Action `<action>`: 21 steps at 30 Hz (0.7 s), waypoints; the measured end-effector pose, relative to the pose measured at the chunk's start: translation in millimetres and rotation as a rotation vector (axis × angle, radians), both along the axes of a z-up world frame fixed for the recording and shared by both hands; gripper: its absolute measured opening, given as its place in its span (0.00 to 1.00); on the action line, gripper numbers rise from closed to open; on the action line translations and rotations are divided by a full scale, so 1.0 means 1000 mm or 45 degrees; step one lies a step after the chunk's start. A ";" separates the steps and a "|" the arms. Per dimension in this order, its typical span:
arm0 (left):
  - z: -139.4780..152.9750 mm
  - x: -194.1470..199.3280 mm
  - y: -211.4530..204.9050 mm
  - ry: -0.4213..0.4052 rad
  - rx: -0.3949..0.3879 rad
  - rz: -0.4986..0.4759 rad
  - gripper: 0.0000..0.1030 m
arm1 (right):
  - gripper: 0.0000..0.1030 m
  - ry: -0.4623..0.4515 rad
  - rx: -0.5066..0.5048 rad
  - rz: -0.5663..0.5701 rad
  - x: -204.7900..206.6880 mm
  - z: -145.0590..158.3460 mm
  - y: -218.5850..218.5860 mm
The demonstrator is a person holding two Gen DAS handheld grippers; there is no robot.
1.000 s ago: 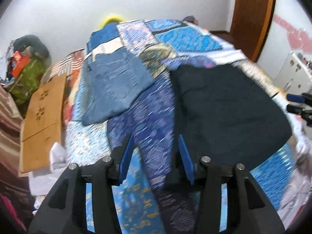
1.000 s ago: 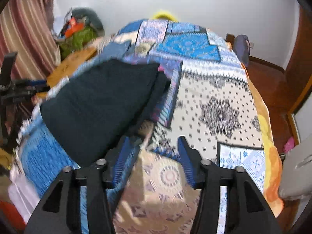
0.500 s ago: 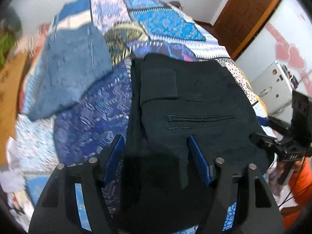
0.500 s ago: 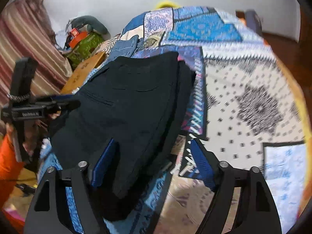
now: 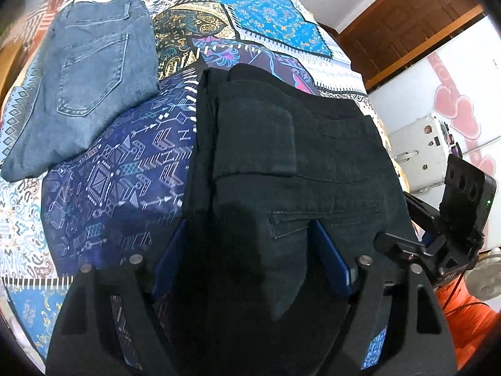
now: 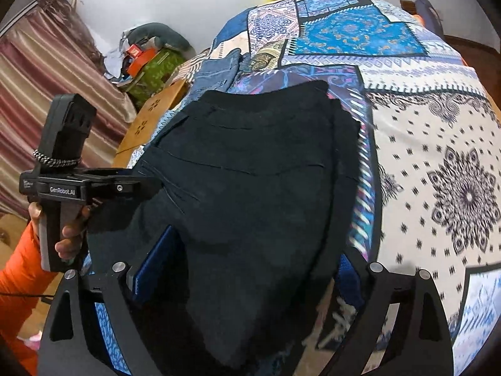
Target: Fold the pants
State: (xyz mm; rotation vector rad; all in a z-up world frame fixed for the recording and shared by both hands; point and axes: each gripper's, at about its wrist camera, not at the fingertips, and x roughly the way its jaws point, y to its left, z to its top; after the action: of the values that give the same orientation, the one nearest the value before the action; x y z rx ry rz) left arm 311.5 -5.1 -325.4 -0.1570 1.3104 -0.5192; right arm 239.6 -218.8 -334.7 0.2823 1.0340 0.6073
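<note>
Black pants [image 5: 281, 163] lie folded on the patchwork bedspread [image 5: 103, 188]. My left gripper [image 5: 250, 250] points steeply down over their near left part. Its jaws are opening, the blue pads [image 5: 169, 263] stand wide apart and black cloth lies below the gap, not pinched. In the right wrist view the same pants [image 6: 250, 172] fill the middle. My right gripper [image 6: 250, 269] hangs over their near right edge, jaws opening too, with cloth under the gap. The left gripper's body [image 6: 69, 185] shows at the left, held by a hand in an orange sleeve.
Folded blue jeans [image 5: 84, 78] lie on the bed left of the black pants. Beside the bed are a cardboard sheet [image 6: 150, 122], a green bag [image 6: 156, 69] and a striped curtain [image 6: 47, 72]. A white appliance [image 5: 419, 153] and a wooden door [image 5: 407, 31] stand on the other side.
Both grippers have come down and tilted toward the black pants, which now fill each view. Both pairs of jaws have spread wider. The pants themselves lie as before.
</note>
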 end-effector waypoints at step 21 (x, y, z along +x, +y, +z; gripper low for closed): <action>0.062 -0.019 -0.009 -0.332 0.030 0.031 0.27 | 0.26 -0.300 -0.062 0.082 -0.008 0.076 0.012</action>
State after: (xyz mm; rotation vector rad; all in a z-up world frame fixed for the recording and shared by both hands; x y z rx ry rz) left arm 292.7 -14.4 -263.1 -0.0828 1.0585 -0.4859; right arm 231.9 -207.0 -258.7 0.1310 0.8314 0.6557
